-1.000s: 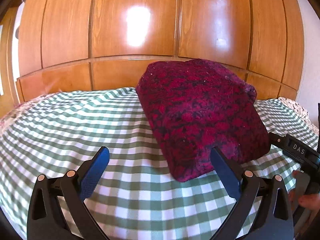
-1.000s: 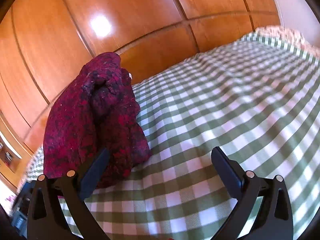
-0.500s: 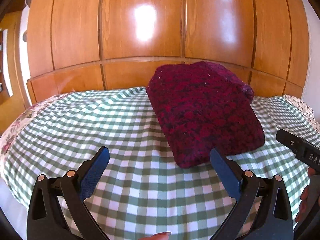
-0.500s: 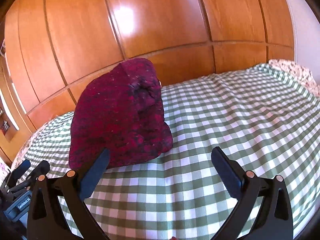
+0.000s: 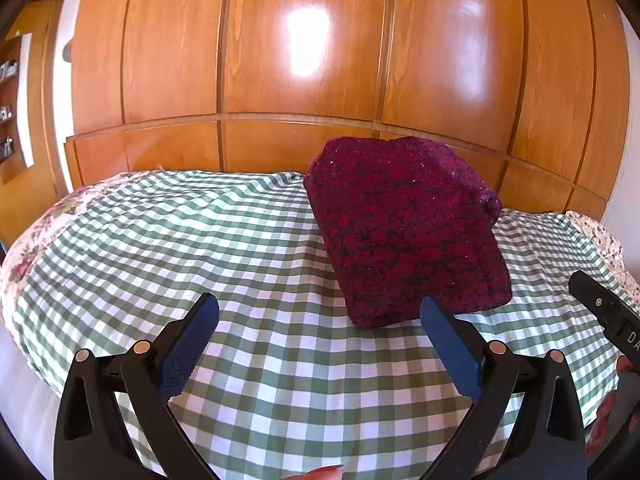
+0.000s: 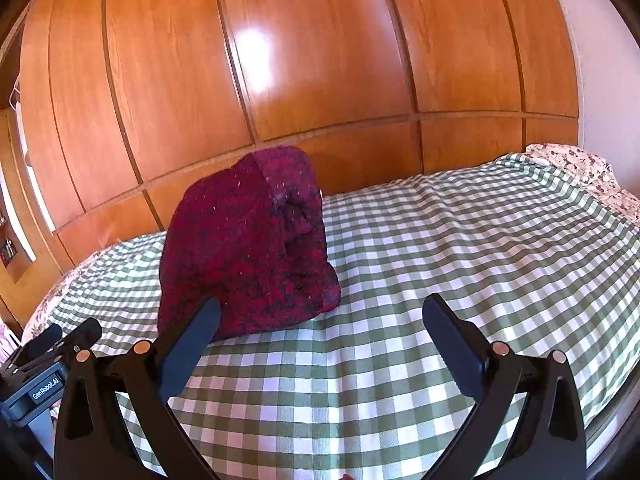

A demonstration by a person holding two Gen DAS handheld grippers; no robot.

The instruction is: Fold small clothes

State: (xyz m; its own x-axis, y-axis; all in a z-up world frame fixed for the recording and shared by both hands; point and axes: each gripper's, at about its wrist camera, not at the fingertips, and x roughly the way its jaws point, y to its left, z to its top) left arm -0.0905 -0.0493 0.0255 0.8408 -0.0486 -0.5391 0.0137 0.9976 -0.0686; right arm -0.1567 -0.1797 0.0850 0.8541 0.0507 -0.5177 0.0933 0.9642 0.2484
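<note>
Behind, wooden panel wall [image 5: 304, 48] across upper frame. Green checked cloth [image 5: 200, 240] fills lower half. Folded dark-red knit garment [image 5: 404, 228] right of centre on cloth. Left gripper [image 5: 318, 322], right gripper [image 6: 320, 316]: jaws spread, empty, short of garment.

Left gripper [image 5: 319, 332] level and low, jaws spread wide and empty, right gripper [image 6: 321, 330] likewise with jaws wide apart and holding nothing, a fingertip [image 5: 325, 472] showing at the left view's bottom edge
</note>
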